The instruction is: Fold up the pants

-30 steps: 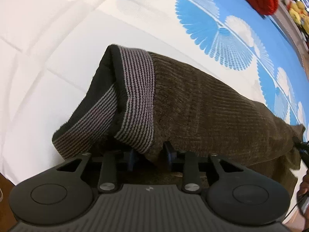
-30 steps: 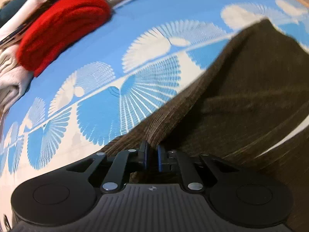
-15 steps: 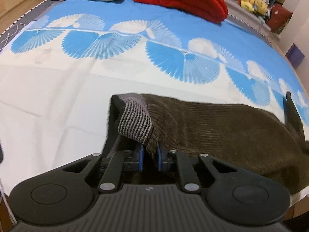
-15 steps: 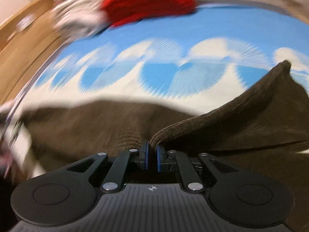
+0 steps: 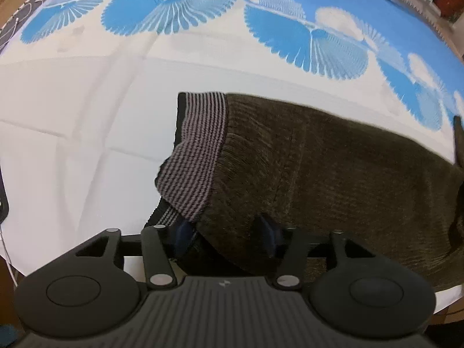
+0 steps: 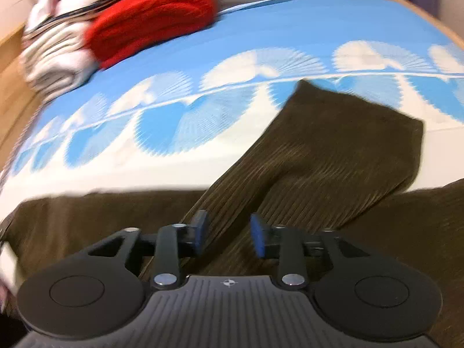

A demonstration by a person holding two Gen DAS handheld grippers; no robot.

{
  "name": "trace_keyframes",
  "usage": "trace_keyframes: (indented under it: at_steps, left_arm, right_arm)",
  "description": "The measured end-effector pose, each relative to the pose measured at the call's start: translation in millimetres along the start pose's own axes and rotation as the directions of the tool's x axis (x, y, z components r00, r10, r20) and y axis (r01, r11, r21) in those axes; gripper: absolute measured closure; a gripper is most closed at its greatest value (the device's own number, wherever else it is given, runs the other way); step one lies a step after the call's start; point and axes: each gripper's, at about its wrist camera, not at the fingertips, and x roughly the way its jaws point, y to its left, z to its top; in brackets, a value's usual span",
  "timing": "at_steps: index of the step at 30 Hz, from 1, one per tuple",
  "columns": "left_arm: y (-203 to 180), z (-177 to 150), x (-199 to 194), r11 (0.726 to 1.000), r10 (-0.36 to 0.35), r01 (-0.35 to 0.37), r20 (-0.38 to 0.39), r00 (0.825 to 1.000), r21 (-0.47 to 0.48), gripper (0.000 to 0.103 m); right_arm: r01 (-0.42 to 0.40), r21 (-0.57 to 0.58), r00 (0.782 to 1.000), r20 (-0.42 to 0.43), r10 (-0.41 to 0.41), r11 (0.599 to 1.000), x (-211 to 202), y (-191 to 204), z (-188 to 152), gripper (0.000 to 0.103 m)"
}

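left tongs (image 5: 226, 236): your jaws had just been opening, released; striped waistband (image 5: 200, 150) slack between the pads, not pinched.
right tongs (image 6: 229, 233): also just opened, released; pant leg (image 6: 327, 156) ran forward from between them.
pants (image 5: 333, 174): lay on the bed (image 5: 87, 110), ahead of both tongs.
tip: you needed to back off clear, not snagging the fold.

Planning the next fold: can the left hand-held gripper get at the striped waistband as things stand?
Probably yes. The left hand-held gripper, its jaws just opened, sits right at the striped waistband of the pants; nothing lies between them.
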Motion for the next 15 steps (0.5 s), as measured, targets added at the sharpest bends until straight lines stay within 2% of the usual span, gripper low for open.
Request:
trace_keyframes:
  at_steps: [2, 4, 7, 10, 15]
  left_arm:
    - [-4.4, 1.6, 7.2, 1.0, 0.02, -0.02, -0.019, 1.0, 0.023, 0.039]
    - [-8.1, 2.5, 12.5, 0.999, 0.035, -0.034, -0.031, 0.999, 0.039, 0.037]
    - [-12.1, 4.7, 19.4, 0.998, 0.053, -0.05, -0.047, 0.998, 0.048, 0.035]
    - [-13.9, 7.9, 24.4, 0.997, 0.067, -0.064, -0.061, 0.996, 0.047, 0.034]
    - [-14.5, 13.8, 27.4, 0.997, 0.071, -0.068, -0.073, 0.995, 0.037, 0.034]
  right_arm:
    - [0.044, -0.002, 0.999, 0.006, -0.044, 0.999, 15.0, 6.4, 9.8, 0.048]
    - [0.088, -0.001, 0.996, -0.004, -0.088, 0.996, 32.5, 14.7, 16.3, 0.045]
    - [0.123, -0.004, 0.992, -0.022, -0.123, 0.992, 53.9, 28.4, 23.4, 0.044]
    - [0.179, -0.056, 0.982, -0.046, -0.181, 0.982, 76.3, 44.2, 27.9, 0.043]
    - [0.272, -0.155, 0.955, -0.075, -0.286, 0.95, 103.9, 65.2, 28.1, 0.043]
